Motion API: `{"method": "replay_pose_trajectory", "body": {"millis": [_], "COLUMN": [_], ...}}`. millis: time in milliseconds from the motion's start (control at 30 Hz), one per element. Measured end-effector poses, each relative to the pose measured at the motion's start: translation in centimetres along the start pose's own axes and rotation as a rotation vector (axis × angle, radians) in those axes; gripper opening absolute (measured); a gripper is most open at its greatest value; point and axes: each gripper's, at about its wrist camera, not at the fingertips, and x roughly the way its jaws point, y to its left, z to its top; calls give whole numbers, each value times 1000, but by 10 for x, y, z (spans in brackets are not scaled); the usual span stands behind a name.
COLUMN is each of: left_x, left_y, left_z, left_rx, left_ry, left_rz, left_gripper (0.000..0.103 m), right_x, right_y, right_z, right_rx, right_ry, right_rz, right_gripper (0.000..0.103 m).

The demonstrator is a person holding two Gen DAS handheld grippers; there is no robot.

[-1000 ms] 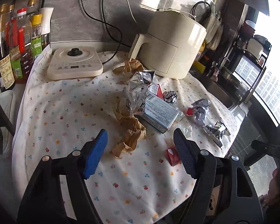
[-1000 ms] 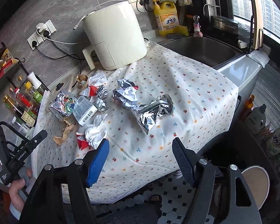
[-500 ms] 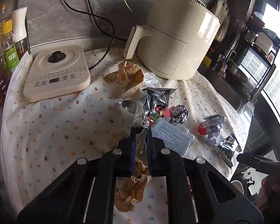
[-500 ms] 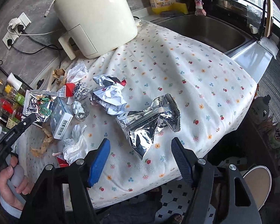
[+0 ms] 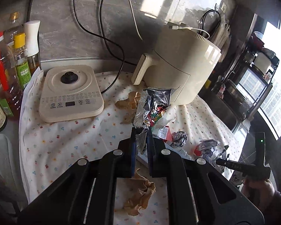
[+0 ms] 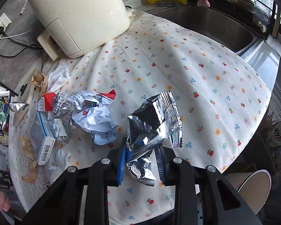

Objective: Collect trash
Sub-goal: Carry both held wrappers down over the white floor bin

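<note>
On the flowered cloth lies scattered trash. My left gripper is shut on the lower edge of a printed foil wrapper, which hangs lifted in front of the air fryer. My right gripper points steeply down at the cloth's near edge. Its jaws are closing, with a silver foil bag between the blue pads, which touch its crumpled lower end. Left of it lie a crumpled white paper wrapper, a foil ball and a blue-white box.
A cream air fryer and a flat cooker stand at the back, with bottles at the left. Crumpled brown paper lies under my left gripper. A steel sink is beyond the cloth, and a round bin sits below its edge.
My left gripper shut on the printed foil wrapper and rose with it. My right gripper came down over the silver bag and its jaws narrowed around it.
</note>
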Motion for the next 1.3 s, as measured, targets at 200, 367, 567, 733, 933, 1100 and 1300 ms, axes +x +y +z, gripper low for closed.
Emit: {"method": "replay_pose_trajectory", "body": {"millis": [200, 367, 567, 733, 933, 1100, 1300], "left_x": [-8, -13, -12, -8, -4, 4, 19], "left_y": [-30, -81, -164, -233, -303, -351, -395], "left_z": [-2, -19, -52, -87, -126, -163, -219], "left_rx": [24, 70, 88, 153, 224, 281, 324], "left_ry": [-27, -41, -5, 57, 115, 173, 265], "left_rz": [-19, -59, -117, -175, -248, -294, -342], "left_gripper": [10, 10, 10, 10, 10, 10, 10], "right_x": [-34, -74, -127, -150, -163, -164, -141], "right_y": [-17, -55, -135, -211, -290, -338, -385], "right_z": [-9, -25, -60, -91, -134, -170, -218], "right_rx": [4, 10, 28, 119, 216, 272, 311], "right_ry": [-55, -115, -150, -145, -125, -105, -23], "right_rz": [69, 89, 46, 19, -42, -88, -111], "right_gripper": [24, 24, 25, 26, 27, 30, 42]}}
